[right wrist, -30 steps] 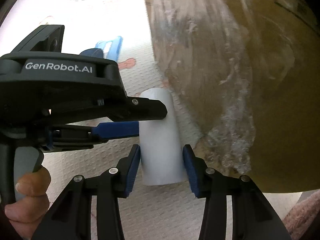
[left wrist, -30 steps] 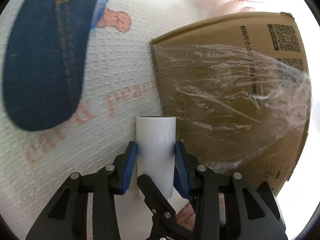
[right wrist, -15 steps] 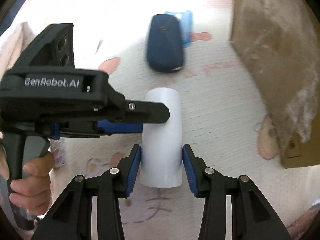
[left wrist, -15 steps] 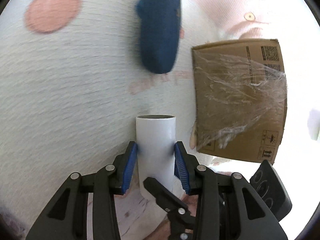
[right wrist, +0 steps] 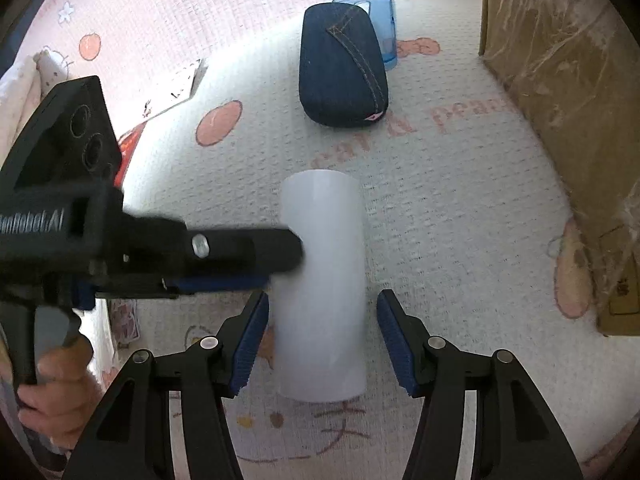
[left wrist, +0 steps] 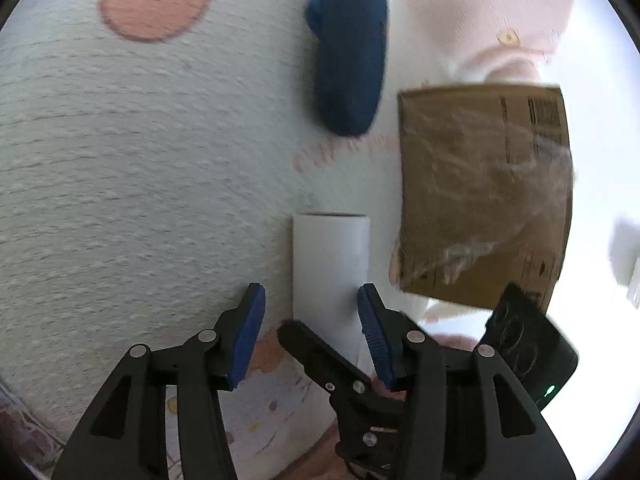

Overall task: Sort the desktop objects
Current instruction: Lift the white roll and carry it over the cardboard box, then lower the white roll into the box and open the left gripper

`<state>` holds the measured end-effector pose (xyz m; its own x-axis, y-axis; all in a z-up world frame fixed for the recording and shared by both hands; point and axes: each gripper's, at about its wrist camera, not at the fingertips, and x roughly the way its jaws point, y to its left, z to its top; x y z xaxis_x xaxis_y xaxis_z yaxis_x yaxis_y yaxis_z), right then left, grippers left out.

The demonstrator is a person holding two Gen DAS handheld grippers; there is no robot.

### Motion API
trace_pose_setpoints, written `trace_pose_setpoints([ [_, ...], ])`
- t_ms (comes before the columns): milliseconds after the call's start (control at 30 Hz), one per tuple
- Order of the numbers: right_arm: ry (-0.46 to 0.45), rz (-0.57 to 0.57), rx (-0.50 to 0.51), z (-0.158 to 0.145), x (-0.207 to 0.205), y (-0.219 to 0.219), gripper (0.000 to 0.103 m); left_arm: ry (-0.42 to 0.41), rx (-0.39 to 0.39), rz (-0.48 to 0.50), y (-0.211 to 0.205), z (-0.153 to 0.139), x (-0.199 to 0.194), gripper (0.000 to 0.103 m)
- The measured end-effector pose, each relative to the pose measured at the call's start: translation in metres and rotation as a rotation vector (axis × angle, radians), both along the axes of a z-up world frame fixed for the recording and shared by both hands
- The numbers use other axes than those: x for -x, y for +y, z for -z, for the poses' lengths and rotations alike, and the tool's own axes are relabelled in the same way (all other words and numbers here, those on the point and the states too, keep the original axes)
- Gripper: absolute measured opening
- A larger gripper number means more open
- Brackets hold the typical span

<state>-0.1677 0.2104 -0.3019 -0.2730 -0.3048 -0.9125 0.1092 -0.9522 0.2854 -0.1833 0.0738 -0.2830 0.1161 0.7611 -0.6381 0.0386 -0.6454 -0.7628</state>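
A white cylinder point(left wrist: 330, 264) lies between the fingers of both grippers above the patterned mat; it also shows in the right wrist view point(right wrist: 322, 280). My left gripper point(left wrist: 310, 332) is open, with its right pad near the cylinder and a gap at its left pad. My right gripper point(right wrist: 322, 340) is open, with gaps on both sides of the cylinder. The left gripper's body point(right wrist: 120, 248) crosses the right wrist view from the left, against the cylinder's side. A dark blue denim case point(right wrist: 342, 68) lies farther away on the mat.
A brown cardboard box point(left wrist: 484, 196) wrapped in clear film stands to the right; it also shows in the right wrist view point(right wrist: 568, 92). A light blue plastic item point(right wrist: 384, 24) lies behind the denim case. Papers or cards point(right wrist: 172, 92) lie at the left on the mat point(right wrist: 440, 208).
Both grippers have gone from shut on the white cylinder to open. Both views have pulled back from the box, and the denim case now sits farther off.
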Motion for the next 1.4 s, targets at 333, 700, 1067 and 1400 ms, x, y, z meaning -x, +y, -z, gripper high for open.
trace_pose_setpoints([
  [333, 0.027, 0.023, 0.074, -0.008, 0.005, 0.011, 0.040, 0.031, -0.036, -0.035, -0.012, -0.013, -0.002, 0.035],
  [700, 0.279, 0.062, 0.058, -0.138, -0.025, 0.044, 0.040, 0.267, -0.204, 0.023, 0.018, -0.141, -0.007, 0.034],
  [1067, 0.442, 0.047, -0.059, -0.241, -0.020, 0.120, 0.040, 0.346, -0.368, 0.042, 0.100, -0.216, 0.011, 0.034],
  [1400, 0.304, 0.014, 0.033, -0.216, 0.004, 0.199, 0.040, 0.334, -0.273, 0.087, 0.165, -0.202, 0.020, 0.034],
])
